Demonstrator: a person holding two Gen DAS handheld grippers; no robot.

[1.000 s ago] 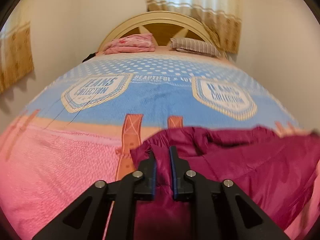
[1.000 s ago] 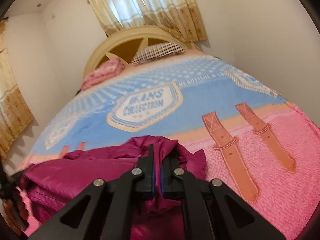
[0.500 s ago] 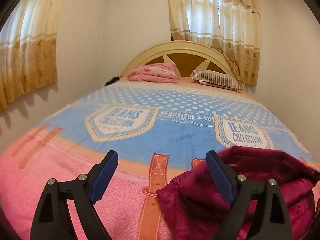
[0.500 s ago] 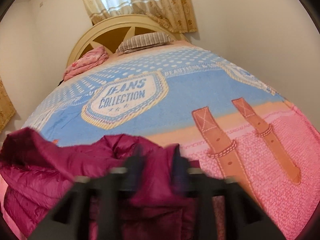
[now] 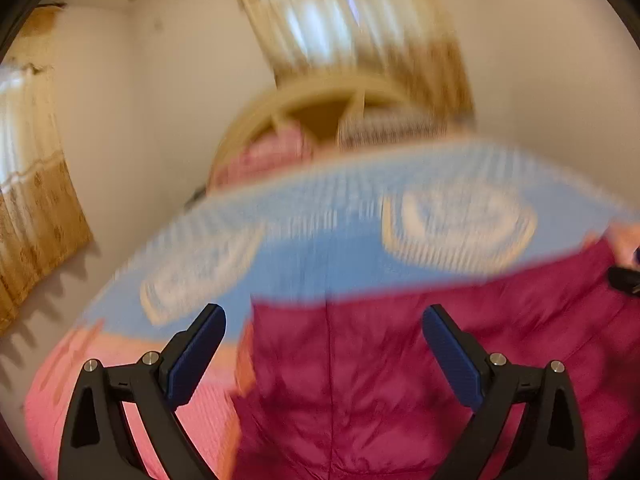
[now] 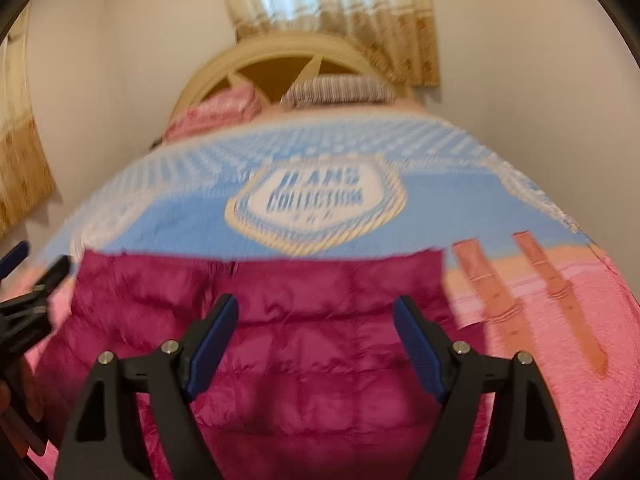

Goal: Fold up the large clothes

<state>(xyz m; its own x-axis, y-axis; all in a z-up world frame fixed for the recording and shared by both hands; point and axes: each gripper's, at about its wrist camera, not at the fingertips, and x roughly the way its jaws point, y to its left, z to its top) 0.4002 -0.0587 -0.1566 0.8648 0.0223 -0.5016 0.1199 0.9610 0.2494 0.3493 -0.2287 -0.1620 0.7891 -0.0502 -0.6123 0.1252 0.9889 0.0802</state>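
Note:
A magenta quilted puffer jacket (image 6: 304, 368) lies spread flat on the near end of the bed, its centre seam pointing away from me; it also shows in the left wrist view (image 5: 400, 380). My left gripper (image 5: 324, 320) is open and empty, held above the jacket's left part. My right gripper (image 6: 316, 312) is open and empty above the jacket's middle. The left gripper (image 6: 24, 304) shows at the left edge of the right wrist view. Both views are motion-blurred.
The bed carries a blue and pink blanket (image 6: 312, 200) printed with badges and brown straps (image 6: 552, 280). A pink pillow (image 6: 224, 108) and a striped pillow (image 6: 340, 88) lie by the cream headboard (image 6: 280, 60). Walls stand close on both sides, curtains (image 6: 332, 12) behind.
Both grippers were shut on the bunched jacket a second ago. They opened and let go; the jacket now lies spread flat, and both grippers have lifted above it.

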